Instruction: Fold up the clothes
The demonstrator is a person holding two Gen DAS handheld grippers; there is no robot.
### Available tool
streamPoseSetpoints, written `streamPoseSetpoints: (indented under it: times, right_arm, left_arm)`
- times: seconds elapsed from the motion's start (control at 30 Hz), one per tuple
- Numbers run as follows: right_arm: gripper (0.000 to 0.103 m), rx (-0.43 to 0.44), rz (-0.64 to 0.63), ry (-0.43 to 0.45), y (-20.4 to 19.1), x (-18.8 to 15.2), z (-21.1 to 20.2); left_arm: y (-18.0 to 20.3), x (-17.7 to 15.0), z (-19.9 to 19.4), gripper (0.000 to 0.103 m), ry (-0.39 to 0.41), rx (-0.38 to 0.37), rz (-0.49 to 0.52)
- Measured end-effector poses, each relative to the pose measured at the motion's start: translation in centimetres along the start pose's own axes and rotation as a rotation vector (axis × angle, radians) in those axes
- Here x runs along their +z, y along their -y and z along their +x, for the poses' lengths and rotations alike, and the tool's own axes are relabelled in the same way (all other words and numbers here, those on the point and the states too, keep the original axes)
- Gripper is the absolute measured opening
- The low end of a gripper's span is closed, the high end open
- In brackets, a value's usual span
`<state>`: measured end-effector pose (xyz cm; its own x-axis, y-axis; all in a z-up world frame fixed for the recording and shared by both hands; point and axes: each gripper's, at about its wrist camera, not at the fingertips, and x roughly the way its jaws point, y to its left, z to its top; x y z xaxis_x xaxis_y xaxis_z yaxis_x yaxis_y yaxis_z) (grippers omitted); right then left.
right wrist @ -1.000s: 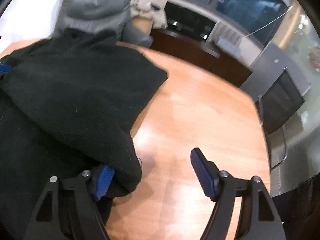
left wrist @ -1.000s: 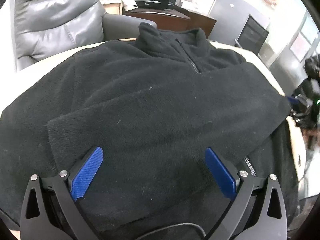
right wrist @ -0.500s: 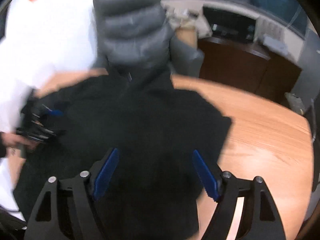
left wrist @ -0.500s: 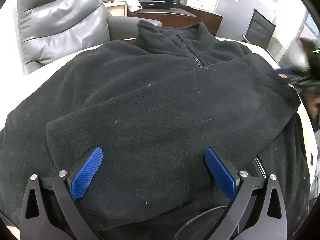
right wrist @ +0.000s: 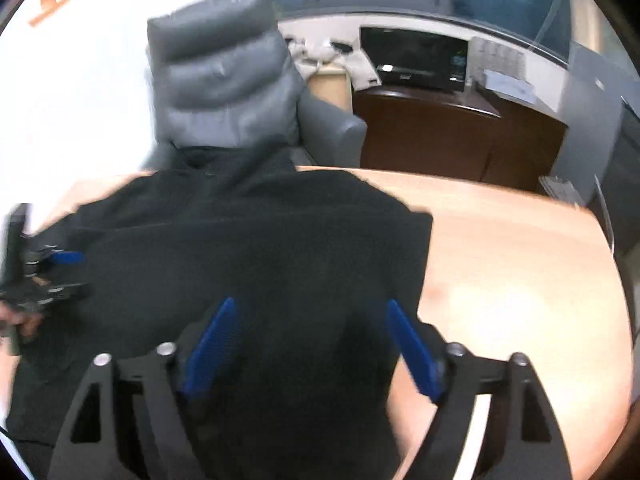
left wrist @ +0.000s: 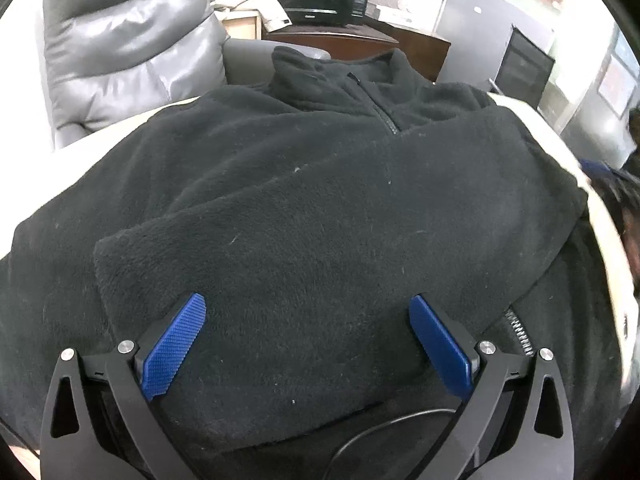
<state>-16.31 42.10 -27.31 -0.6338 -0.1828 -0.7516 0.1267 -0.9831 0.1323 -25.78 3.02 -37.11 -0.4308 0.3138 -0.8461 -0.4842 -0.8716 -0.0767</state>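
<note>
- Black fleece pullover [left wrist: 320,208] lies spread on the light wooden surface [right wrist: 520,264] and fills the centre and lower part of both wrist views.
- In the left wrist view, lower frame, the left gripper [left wrist: 308,344] hangs over the fleece with its blue pads [left wrist: 174,352] wide apart, nothing between them but the cloth below.
- Just past those pads a sleeve [left wrist: 340,264] is folded across the body of the pullover, running from lower left up to the right edge of the garment.
- At lower right of that view a strip of the zipper [left wrist: 519,332] shows beside the sleeve edge.
- Further up, at upper centre, the collar [left wrist: 340,76] stands with the short neck zip below it.
- In the right wrist view, which is blurred, the right gripper [right wrist: 312,344] is over the right part of the fleece, its blue pads spread and holding nothing.
- To its right, bare surface reaches to the right edge of the frame.
- At the left edge of that view the left gripper and the hand holding it appear, small and smeared.
- Beyond the surface stand a grey leather armchair [right wrist: 224,84], a dark wooden cabinet [right wrist: 440,136] and a black microwave [right wrist: 416,60] on top of it.
</note>
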Motion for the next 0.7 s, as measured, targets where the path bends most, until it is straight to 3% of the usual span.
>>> streamPoseSetpoints:
  times: [0.13, 0.23, 0.27, 0.4, 0.53, 0.6, 0.7]
  right_arm:
    - [0.083, -0.038, -0.033, -0.104, -4.1, -7.4, -2.3]
    - [0.083, -0.11, -0.06, -0.188, -4.9, -10.7, -1.7]
    - [0.085, -0.121, -0.042, -0.174, -4.5, -11.3, -1.8]
    - [0.087, -0.15, -0.008, -0.135, -4.2, -12.7, -2.9]
    - [0.086, -0.185, 0.012, -0.158, -5.0, -12.1, -2.9]
    - [0.079, -0.189, 0.003, -0.154, -5.4, -11.1, -3.7]
    - [0.08, -0.178, 0.031, -0.136, -5.4, -11.6, -4.2]
  left_arm:
    - [-0.2, 0.2, 0.1, 0.103, 0.006, 0.009, 0.0]
    - [-0.2, 0.1, 0.1, 0.103, 0.01, 0.01, 0.007]
    - [-0.2, 0.1, 0.2, 0.103, 0.009, 0.013, 0.012]
    - [-0.4, 0.0, 0.2, 0.103, 0.019, 0.013, 0.021]
    - [-0.6, 0.1, 0.2, 0.103, 0.02, 0.016, 0.024]
    - [-0.9, 0.3, -0.1, 0.103, 0.006, -0.004, 0.01]
    - [-1.8, 0.3, -1.0, 0.103, 0.01, -0.039, -0.018]
